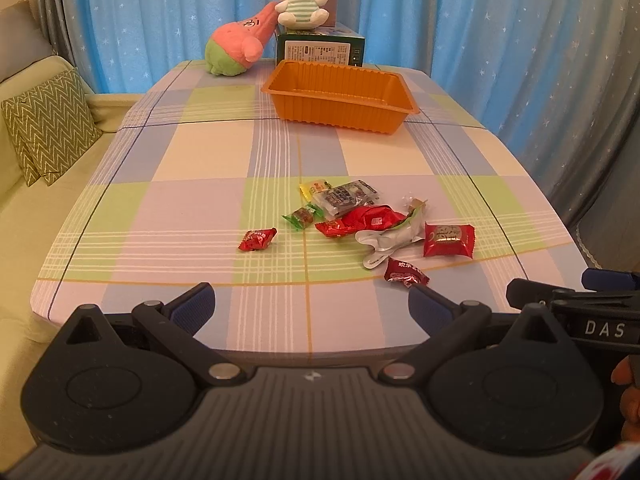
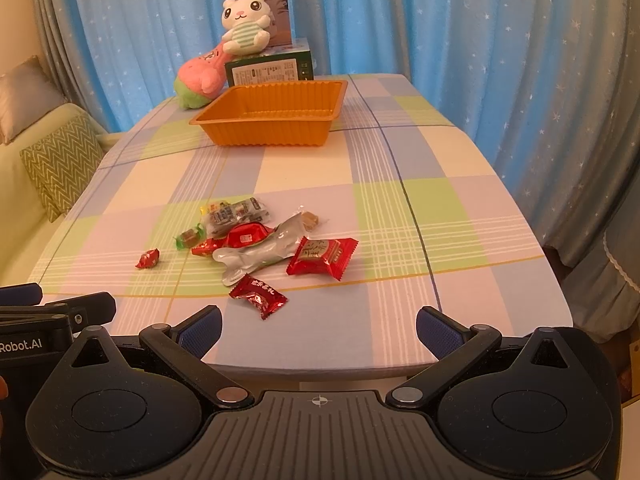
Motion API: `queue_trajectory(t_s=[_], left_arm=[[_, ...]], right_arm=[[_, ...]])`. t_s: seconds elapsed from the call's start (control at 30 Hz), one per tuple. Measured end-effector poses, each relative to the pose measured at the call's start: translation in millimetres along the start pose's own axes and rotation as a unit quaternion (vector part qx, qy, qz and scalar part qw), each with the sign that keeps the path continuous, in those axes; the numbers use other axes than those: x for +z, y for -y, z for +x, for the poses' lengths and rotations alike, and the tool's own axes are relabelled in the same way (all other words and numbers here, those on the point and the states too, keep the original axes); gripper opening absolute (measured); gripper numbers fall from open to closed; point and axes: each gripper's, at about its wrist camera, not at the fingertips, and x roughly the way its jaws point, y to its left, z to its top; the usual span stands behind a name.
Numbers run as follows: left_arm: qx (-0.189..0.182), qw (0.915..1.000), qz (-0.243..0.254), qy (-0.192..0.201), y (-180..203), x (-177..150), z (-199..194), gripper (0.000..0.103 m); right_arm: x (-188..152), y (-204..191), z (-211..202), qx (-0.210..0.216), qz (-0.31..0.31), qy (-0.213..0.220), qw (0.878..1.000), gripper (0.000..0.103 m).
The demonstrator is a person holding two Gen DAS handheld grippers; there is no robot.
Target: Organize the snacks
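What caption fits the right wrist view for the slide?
Open right tool at the table edge, snack wrappers scattered ahead, empty orange tray beyond, plush toys behind.

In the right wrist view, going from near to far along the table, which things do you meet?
Red candy → pile of snacks → orange tray → green box → white plush rabbit.

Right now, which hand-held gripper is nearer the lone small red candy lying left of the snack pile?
Left. The left hand-held gripper sits almost straight behind the small red candy; the right hand-held gripper is farther off, to its right.
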Motion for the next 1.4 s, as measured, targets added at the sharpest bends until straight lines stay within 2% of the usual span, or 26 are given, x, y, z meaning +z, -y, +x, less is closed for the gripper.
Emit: queue_trajectory(t_s=[1.4], left_arm=[[-0.009,0.9999,-0.008,0.002,-1.3,-2.3,-1.3,0.102]], right_arm=[[-0.4,-3.8,-4.8,0.000,-0.001,0.001,1.000,0.103]])
